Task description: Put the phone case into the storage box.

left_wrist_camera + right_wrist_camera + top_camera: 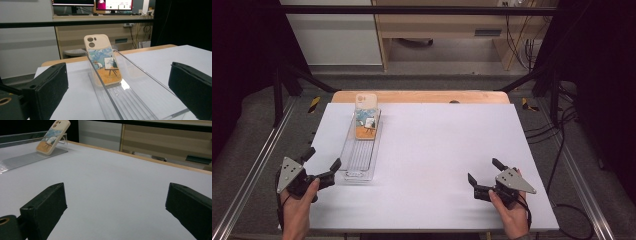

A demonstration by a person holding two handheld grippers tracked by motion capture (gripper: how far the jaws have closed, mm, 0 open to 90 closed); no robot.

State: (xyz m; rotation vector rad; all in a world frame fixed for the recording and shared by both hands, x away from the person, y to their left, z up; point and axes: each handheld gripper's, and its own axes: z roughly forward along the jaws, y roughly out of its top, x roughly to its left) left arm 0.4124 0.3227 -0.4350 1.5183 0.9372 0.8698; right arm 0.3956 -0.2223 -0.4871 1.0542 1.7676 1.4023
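A phone case (365,116) with a painted scene is propped up tilted at the far end of a clear plastic tray (360,165) on the white table (437,150), while the left gripper (323,162) is held wide open just beside the tray's near end and the right gripper (484,175) is held open too, well apart from it

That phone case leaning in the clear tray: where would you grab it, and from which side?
Probably by its raised top end, across the two long edges. The phone case leans tilted against the far end wall of the clear tray, so its camera-cutout end stands above the rim while its lower end rests on the ribbed floor. The open left tool, nearest the tray, could come from above.
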